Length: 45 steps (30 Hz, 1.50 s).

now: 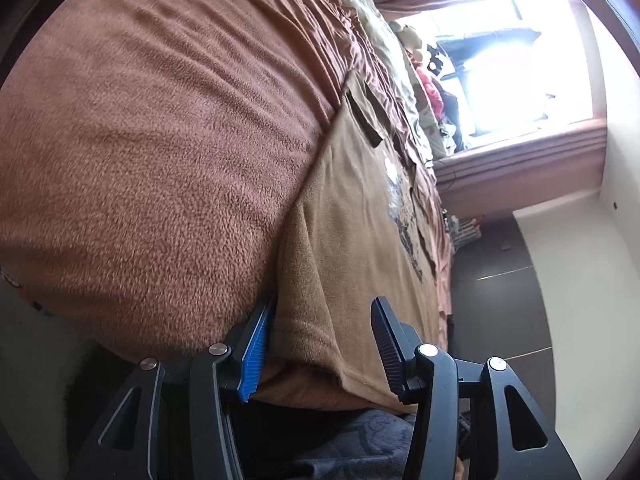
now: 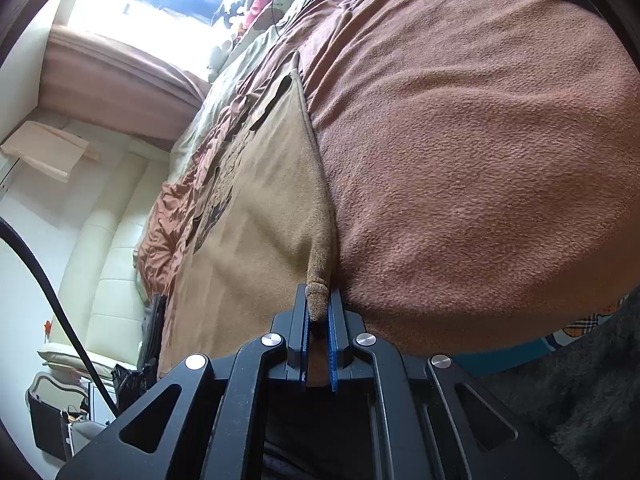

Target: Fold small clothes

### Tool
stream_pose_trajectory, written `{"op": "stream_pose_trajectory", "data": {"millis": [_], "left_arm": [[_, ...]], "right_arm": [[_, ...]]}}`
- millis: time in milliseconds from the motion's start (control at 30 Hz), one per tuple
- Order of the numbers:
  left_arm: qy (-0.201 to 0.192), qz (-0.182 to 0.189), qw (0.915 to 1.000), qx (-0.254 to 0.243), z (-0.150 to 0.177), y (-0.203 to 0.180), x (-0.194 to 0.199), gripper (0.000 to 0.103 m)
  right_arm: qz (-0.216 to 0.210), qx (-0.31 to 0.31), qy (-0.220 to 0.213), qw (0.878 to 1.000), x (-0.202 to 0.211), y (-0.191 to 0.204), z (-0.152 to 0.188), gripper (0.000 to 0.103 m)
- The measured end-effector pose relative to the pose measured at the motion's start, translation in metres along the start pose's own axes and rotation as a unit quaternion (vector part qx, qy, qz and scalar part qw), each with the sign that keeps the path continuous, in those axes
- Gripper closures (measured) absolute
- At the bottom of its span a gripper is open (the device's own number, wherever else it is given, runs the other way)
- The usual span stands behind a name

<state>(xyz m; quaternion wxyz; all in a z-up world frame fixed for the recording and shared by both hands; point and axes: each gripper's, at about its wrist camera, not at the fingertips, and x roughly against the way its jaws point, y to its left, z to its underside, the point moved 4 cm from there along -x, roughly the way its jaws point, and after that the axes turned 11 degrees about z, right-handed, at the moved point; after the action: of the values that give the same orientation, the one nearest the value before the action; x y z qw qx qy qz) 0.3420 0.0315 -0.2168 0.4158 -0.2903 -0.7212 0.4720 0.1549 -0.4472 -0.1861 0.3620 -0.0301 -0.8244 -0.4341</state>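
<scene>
Tan knit printed tee lying flat on brown fleece blanket, no fold done yet. R gripper pinching tee's near hem corner; L gripper gaping wide around tee's other hem corner, not clamping. Tee's far sleeves & print hard to make out w/ window glare

Left wrist view rolled sideways, skimming close along the brown blanket toward the bright window, right wrist view rolled the opposite way, equally close, both sharing the tan shirt, blanket and window.
</scene>
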Motion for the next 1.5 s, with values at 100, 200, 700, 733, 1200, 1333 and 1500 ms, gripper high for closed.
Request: {"op": "stream_pose_trajectory", "data": {"millis": [100,200,700,733,1200,1333,1500], "left_arm": [[0.002,0.035,0.9993,0.011,0.003,-0.001,0.004,0.052],[0.0,0.069,0.9975,0.017,0.005,-0.005,0.01,0.052],[0.012,0.029,0.9995,-0.001,0.008,-0.01,-0.011,0.052],[0.008,0.028,0.9996,-0.001,0.007,-0.009,-0.01,0.052],[0.008,0.007,0.9999,0.005,0.009,0.001,-0.001,0.054],[0.007,-0.002,1.0,0.005,0.006,-0.001,-0.004,0.054],[-0.005,-0.018,0.9998,0.01,-0.002,-0.002,-0.014,0.058]], "right_arm": [[-0.005,-0.01,0.003,1.0,-0.007,0.001,-0.001,0.098],[-0.023,-0.023,0.009,0.999,-0.014,0.002,0.002,0.098],[-0.065,-0.043,0.02,0.997,-0.007,-0.017,0.013,0.073],[-0.066,-0.041,0.018,0.997,-0.006,-0.016,0.012,0.068],[-0.07,-0.069,-0.017,0.995,-0.022,-0.02,0.011,0.066],[-0.062,-0.059,-0.026,0.996,-0.029,-0.007,0.007,0.066],[-0.054,-0.057,-0.037,0.996,-0.032,0.003,-0.002,0.067]]}}
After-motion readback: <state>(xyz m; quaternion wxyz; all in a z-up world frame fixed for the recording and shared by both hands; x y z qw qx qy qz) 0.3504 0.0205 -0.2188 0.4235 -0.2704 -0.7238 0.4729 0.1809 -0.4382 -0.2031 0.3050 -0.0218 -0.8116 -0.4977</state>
